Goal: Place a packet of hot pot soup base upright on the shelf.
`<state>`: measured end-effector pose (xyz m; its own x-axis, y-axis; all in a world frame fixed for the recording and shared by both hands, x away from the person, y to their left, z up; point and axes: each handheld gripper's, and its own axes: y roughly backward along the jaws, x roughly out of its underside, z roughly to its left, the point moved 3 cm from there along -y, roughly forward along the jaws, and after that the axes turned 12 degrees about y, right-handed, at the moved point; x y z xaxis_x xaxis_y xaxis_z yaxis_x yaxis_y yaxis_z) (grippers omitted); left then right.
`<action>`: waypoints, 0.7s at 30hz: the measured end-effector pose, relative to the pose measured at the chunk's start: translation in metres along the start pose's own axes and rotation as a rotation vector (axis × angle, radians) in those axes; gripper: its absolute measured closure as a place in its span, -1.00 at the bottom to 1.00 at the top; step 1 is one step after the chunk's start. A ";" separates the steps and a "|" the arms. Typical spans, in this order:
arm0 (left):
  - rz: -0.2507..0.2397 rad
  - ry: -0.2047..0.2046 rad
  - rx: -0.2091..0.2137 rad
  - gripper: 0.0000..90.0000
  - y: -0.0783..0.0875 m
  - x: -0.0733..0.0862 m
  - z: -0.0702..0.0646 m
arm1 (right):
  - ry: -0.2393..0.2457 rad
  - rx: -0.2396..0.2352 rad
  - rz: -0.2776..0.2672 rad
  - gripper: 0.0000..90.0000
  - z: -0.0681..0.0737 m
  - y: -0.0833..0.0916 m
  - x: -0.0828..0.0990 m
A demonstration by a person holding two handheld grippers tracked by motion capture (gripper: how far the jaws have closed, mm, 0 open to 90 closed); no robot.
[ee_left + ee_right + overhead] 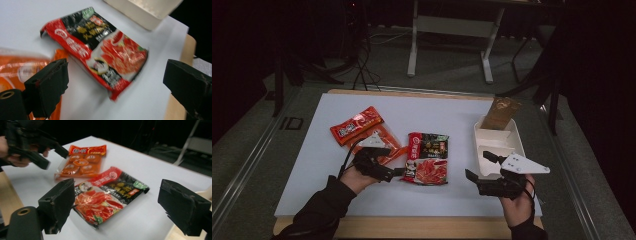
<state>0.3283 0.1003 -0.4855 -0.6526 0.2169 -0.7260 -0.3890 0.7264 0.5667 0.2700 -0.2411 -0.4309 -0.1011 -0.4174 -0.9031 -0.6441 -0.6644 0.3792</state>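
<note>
The room is dim, with only the white rectangular table mat (337, 165) lit from above. Both gripper views are softly motion-blurred, and the glossy red-and-black plastic food packet (100, 47) shows faint glare.

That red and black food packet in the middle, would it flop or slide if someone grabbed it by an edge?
The red and black packet lies flat and thin, so it would probably sag. Its glossy film looks slippery and may slide on the smooth white table.
</note>
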 end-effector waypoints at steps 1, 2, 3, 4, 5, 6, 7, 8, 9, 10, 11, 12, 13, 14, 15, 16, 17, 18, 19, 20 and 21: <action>-0.009 0.007 -0.007 -0.86 -0.009 -0.009 0.005 | 0.012 0.013 0.001 -0.70 0.001 0.002 0.000; -0.012 0.015 -0.008 -0.85 -0.012 -0.013 0.008 | 0.016 0.011 -0.003 -0.70 0.003 0.005 0.000; -0.019 0.016 -0.022 -0.85 -0.016 -0.017 0.010 | 0.006 0.002 0.000 -0.69 0.004 0.006 0.001; -0.024 0.018 -0.033 -0.84 -0.019 -0.021 0.013 | 0.001 -0.007 -0.002 -0.69 0.005 0.007 0.002; -0.026 0.022 -0.047 -0.80 -0.022 -0.025 0.015 | 0.003 -0.018 0.004 -0.69 0.006 0.007 0.003; -0.023 0.026 -0.061 -0.78 -0.026 -0.028 0.018 | 0.009 -0.020 0.006 -0.69 0.008 0.007 0.004; -0.022 0.034 -0.068 -0.75 -0.030 -0.031 0.021 | 0.011 -0.026 0.003 -0.69 0.009 0.007 0.005; -0.013 0.034 -0.077 -0.68 -0.034 -0.034 0.023 | 0.002 -0.042 0.014 -0.69 0.010 0.006 0.006; -0.005 0.034 -0.098 -0.68 -0.038 -0.037 0.025 | 0.000 -0.043 0.025 -0.69 0.010 0.005 0.007; -0.001 0.040 -0.098 -0.68 -0.042 -0.040 0.028 | 0.002 -0.048 0.025 -0.69 0.011 0.004 0.008; 0.005 0.040 -0.109 -0.65 -0.046 -0.043 0.030 | 0.002 -0.061 0.027 -0.69 0.012 0.003 0.008; 0.003 0.043 -0.131 -0.60 -0.051 -0.045 0.033 | 0.005 -0.054 0.023 -0.69 0.013 0.002 0.007; 0.009 0.051 -0.129 -0.57 -0.054 -0.047 0.036 | 0.005 -0.055 0.020 -0.69 0.013 0.002 0.007; 0.014 0.063 -0.138 -0.57 -0.058 -0.049 0.039 | 0.001 -0.066 0.011 -0.69 0.014 0.002 0.006; 0.014 0.064 -0.154 -0.54 -0.062 -0.051 0.042 | 0.002 -0.065 -0.004 -0.69 0.014 0.002 0.005; 0.015 0.065 -0.163 -0.51 -0.066 -0.052 0.044 | 0.004 -0.068 -0.012 -0.69 0.015 0.003 0.003; 0.016 0.079 -0.170 -0.51 -0.069 -0.054 0.047 | 0.011 -0.073 -0.017 -0.69 0.016 0.003 0.002; 0.023 0.088 -0.174 -0.47 -0.073 -0.055 0.051 | 0.014 -0.068 -0.020 -0.69 0.017 0.004 0.002; 0.025 0.091 -0.184 -0.40 -0.076 -0.056 0.053 | 0.019 -0.067 -0.024 -0.69 0.017 0.004 0.001; 0.022 0.095 -0.188 -0.33 -0.080 -0.056 0.056 | 0.017 -0.070 -0.021 -0.69 0.017 0.003 0.001; 0.028 0.103 -0.190 -0.29 -0.083 -0.057 0.059 | 0.018 -0.067 -0.021 -0.69 0.017 0.003 0.002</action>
<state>0.4360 0.0659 -0.5140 -0.7240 0.1602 -0.6709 -0.4792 0.5829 0.6563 0.2550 -0.2333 -0.4349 -0.0742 -0.4140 -0.9072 -0.5935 -0.7128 0.3738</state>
